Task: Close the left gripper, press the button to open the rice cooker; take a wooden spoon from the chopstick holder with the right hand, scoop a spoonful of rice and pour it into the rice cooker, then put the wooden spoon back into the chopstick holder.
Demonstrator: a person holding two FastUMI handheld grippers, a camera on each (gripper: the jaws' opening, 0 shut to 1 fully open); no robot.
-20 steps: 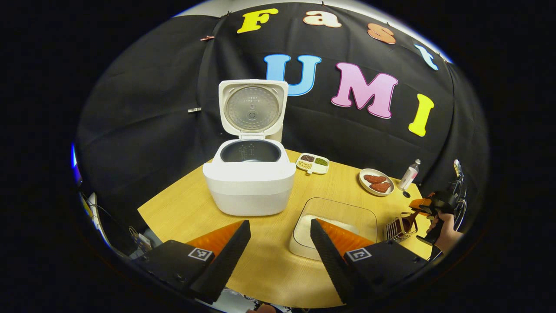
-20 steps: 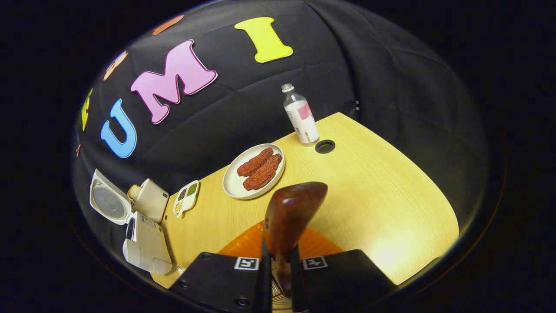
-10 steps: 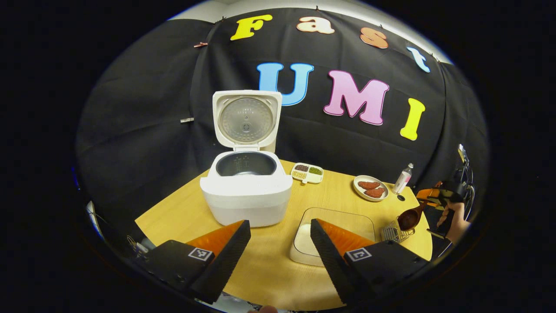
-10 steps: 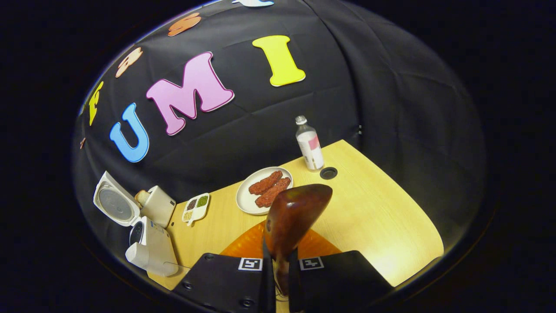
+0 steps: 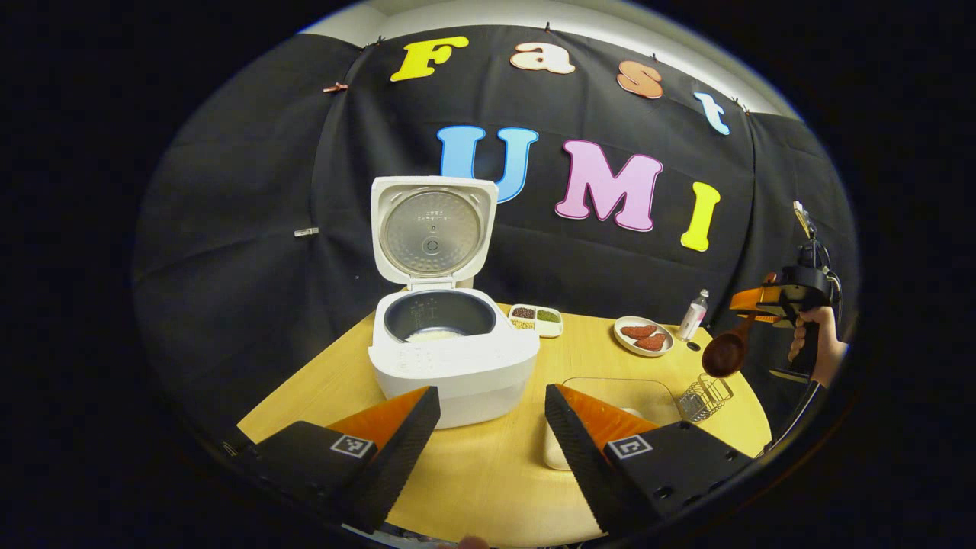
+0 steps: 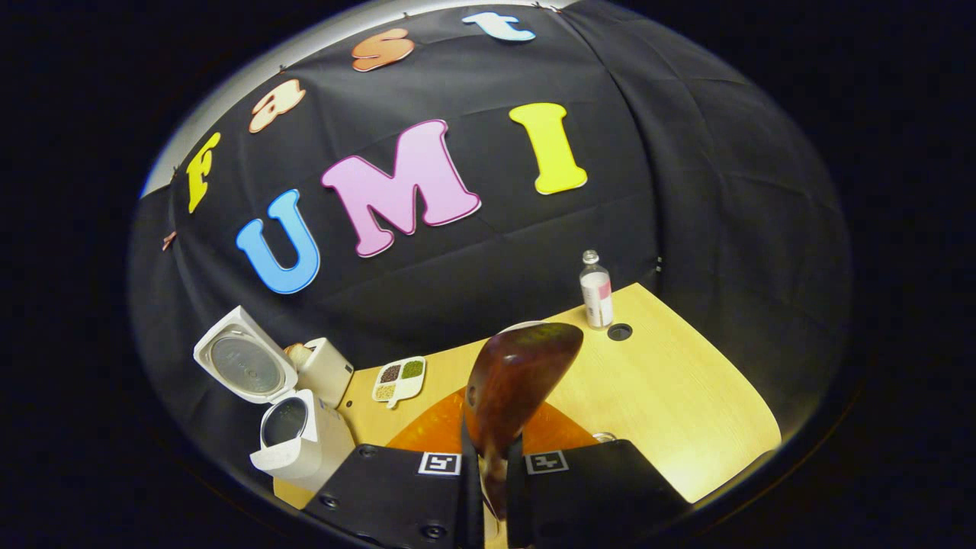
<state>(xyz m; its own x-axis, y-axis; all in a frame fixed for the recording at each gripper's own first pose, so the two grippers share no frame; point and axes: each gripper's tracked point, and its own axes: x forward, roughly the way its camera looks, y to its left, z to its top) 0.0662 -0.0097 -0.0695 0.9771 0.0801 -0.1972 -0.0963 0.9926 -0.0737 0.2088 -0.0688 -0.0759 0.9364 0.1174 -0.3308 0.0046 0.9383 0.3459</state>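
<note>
A: Your right gripper [image 6: 488, 476] is clamped on the wooden spoon [image 6: 517, 381], its bowl rising just ahead of the fingers. What lies under it?

B: The left gripper view tells you: the spoon hangs above the chopstick holder [image 5: 703, 396], well clear of its rim.

A: And your left gripper [image 5: 492, 427]?

B: Its fingers stand apart, empty. The rice cooker [image 5: 450, 358], lid up, sits just beyond them; your fingers cut off the rice container [image 5: 610, 389].

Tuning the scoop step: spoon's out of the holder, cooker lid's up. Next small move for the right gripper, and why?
Probably lower the right gripper toward the rice container. Its jaws are shut on the wooden spoon, which hangs above the chopstick holder, beside that container. The rice cooker is already open, so scooping seems next.
</note>
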